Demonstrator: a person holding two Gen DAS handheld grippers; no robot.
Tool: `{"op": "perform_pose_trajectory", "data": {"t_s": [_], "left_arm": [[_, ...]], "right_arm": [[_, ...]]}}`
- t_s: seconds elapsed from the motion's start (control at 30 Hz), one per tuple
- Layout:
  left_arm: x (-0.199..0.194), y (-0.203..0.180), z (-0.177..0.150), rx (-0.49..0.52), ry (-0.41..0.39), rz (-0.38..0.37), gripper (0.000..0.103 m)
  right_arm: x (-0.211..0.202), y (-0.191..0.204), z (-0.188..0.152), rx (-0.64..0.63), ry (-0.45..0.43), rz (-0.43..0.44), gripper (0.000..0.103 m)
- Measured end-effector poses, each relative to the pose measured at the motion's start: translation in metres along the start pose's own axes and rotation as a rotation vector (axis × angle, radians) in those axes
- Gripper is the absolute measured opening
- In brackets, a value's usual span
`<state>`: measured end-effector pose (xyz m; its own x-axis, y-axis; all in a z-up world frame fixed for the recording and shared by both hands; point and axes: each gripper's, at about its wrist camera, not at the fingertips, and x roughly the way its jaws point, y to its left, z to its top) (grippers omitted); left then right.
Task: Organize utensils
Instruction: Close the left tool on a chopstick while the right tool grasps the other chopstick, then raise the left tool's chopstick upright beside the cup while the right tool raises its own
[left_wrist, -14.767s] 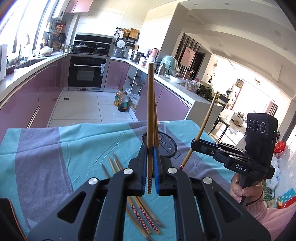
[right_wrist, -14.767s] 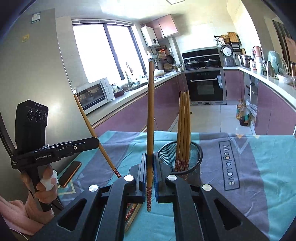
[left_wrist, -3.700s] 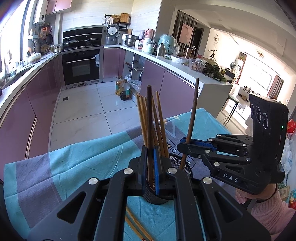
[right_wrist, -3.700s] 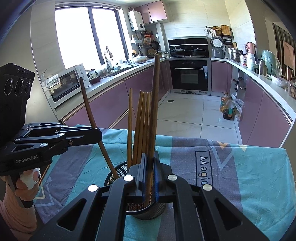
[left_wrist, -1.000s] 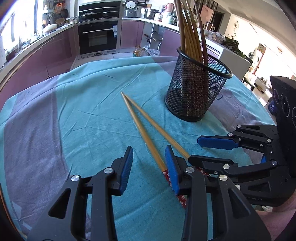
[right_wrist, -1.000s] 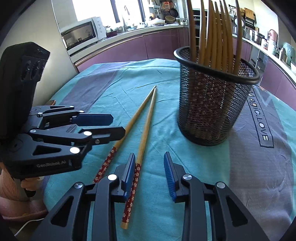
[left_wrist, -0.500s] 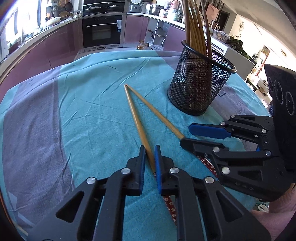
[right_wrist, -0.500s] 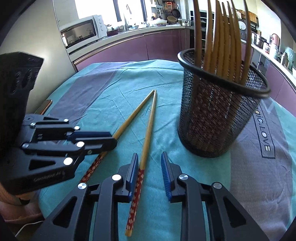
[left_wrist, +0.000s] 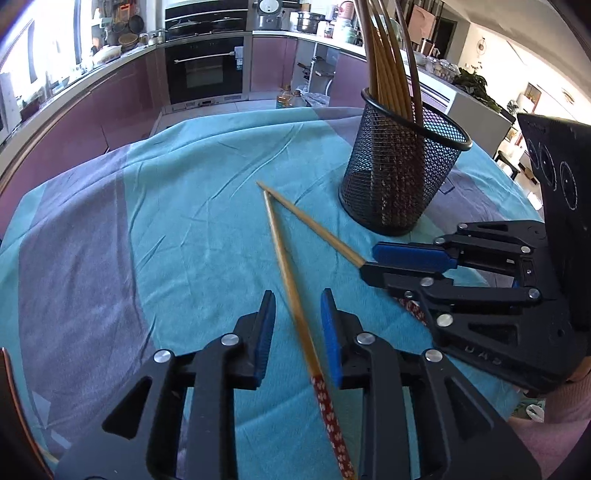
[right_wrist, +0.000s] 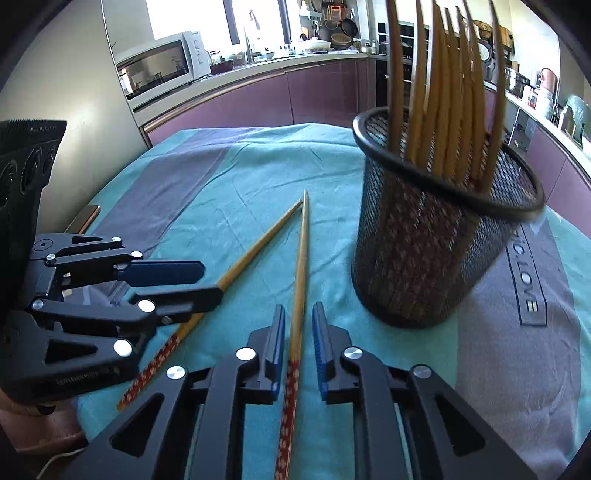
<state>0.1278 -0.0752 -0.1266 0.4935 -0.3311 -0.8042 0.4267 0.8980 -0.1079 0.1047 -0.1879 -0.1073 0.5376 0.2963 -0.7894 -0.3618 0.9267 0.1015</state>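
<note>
Two loose chopsticks (left_wrist: 286, 266) lie on teal cloth (left_wrist: 177, 229), one between each spread gripper: left (left_wrist: 297, 325), right (right_wrist: 298, 334). Only the right view shows a microwave (right_wrist: 159, 68); one mesh cup (right_wrist: 428, 251) stands far right.

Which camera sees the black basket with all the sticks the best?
The right wrist view: the basket is close and big, chopsticks clearly poking out. The left wrist view shows it smaller and farther away.

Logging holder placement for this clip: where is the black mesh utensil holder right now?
The mesh holder stands upright on the teal tablecloth, upper right in both wrist views, just right of the two loose chopsticks and full of chopsticks.
</note>
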Motion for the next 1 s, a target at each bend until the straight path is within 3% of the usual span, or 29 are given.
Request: {"op": "perform_pose_trajectory", "data": {"t_s": [0.23, 0.4, 0.7, 1.0], "left_arm": [[0.012, 0.005, 0.006, -0.004, 0.016, 0.03, 0.015], [0.013, 0.008, 0.007, -0.04, 0.011, 0.027, 0.009], [0.0, 0.006, 0.005, -0.06, -0.021, 0.022, 0.008], [-0.028, 0.006, 0.002, -0.073, -0.076, -0.013, 0.008]], "right_arm": [[0.013, -0.001, 0.009, 0.0, 0.003, -0.003, 0.013], [0.011, -0.006, 0.007, 0.032, -0.006, 0.014, 0.006], [-0.006, -0.012, 0.001, 0.08, -0.048, 0.046, 0.006], [-0.037, -0.02, -0.008, 0.103, -0.121, 0.135, 0.006]]}}
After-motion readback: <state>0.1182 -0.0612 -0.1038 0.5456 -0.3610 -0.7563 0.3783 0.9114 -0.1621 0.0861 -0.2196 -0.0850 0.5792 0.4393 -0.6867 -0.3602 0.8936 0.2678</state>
